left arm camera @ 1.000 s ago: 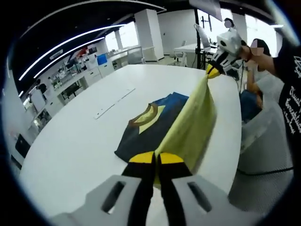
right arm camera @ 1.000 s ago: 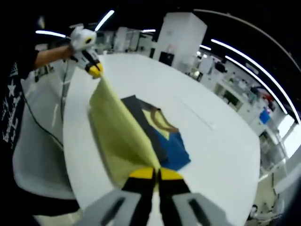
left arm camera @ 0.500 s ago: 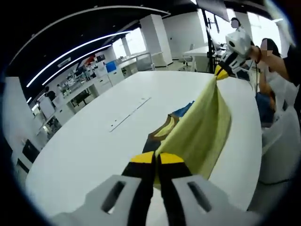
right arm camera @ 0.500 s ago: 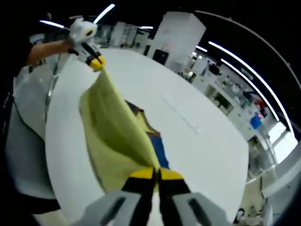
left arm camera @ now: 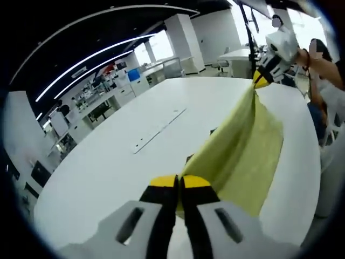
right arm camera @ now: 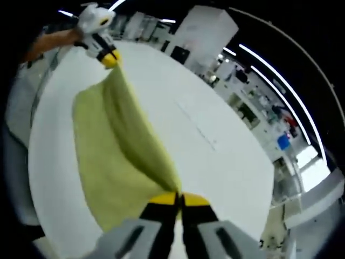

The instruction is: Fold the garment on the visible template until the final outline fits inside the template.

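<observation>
A yellow-green garment (left arm camera: 242,145) hangs stretched in the air over the white table (left arm camera: 97,162). My left gripper (left arm camera: 178,181) is shut on one end of its upper edge. My right gripper (left arm camera: 261,81) holds the far end at the upper right. In the right gripper view the same cloth (right arm camera: 113,151) runs from my right gripper (right arm camera: 179,199), shut on it, up to my left gripper (right arm camera: 110,58) at the top left. Small dark bits of the garment (left arm camera: 190,158) peek out beside the yellow-green sheet. What lies under the cloth is hidden.
A thin pale strip (left arm camera: 159,129) lies along the table's middle, also seen as the strip (right arm camera: 198,128). The table's rounded edge (left arm camera: 310,162) runs close on the right. A person (left arm camera: 321,54) stands past it. An arm (right arm camera: 48,40) holds the left gripper. Benches line the far walls.
Both grippers have carried the yellow-green cloth across the garment. The dark and blue part with its collar, seen earlier on the table, is now almost fully covered. Both cameras have swung.
</observation>
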Available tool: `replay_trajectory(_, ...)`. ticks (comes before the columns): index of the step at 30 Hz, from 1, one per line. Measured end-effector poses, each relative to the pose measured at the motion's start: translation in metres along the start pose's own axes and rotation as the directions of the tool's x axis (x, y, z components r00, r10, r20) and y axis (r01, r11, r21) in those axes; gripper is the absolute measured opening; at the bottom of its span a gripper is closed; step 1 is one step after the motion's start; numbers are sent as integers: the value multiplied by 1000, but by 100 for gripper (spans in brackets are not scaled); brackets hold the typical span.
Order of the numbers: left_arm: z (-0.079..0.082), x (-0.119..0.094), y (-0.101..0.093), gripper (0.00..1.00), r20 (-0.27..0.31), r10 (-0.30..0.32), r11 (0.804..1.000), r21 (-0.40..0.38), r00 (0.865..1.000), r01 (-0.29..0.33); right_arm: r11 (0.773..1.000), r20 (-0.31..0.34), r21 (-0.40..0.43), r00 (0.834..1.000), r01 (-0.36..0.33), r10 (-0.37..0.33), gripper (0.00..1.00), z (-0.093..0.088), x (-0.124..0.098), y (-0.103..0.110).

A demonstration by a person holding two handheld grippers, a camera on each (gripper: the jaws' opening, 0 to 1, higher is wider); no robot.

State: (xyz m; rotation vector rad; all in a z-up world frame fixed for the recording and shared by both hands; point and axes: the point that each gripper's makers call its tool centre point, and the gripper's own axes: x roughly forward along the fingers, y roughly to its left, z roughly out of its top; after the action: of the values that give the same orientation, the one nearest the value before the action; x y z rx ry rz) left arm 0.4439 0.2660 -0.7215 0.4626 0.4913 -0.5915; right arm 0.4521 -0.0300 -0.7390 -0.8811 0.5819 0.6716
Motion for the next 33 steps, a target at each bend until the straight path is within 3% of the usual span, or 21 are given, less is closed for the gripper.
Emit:
replay_trajectory(3,-6,12,1,0,-23,-6,1000,3,1000,6,997,-44,-73,999,14,-17,0,-3,11,-1)
replay_trajectory(10,-32,41,1,0,-124,-9,999,38,992,14,998,-65,-54,998,-19,16,0,-13,48,2)
replay_trajectory(17,-51,62,3,0,-181,-18,999,24,983,22,999,-78,-34,996,-43,40,0,-19,78,3)
replay_trajectory(29,-82,84,10,1,-265,-6,1000,17,964,11,980,-43,124,986,-153,159,0,-29,109,10)
replay_trajectory(33,-88,86,10,1,-266,-16,999,-30,964,9,970,-31,166,982,-179,187,0,-33,114,10)
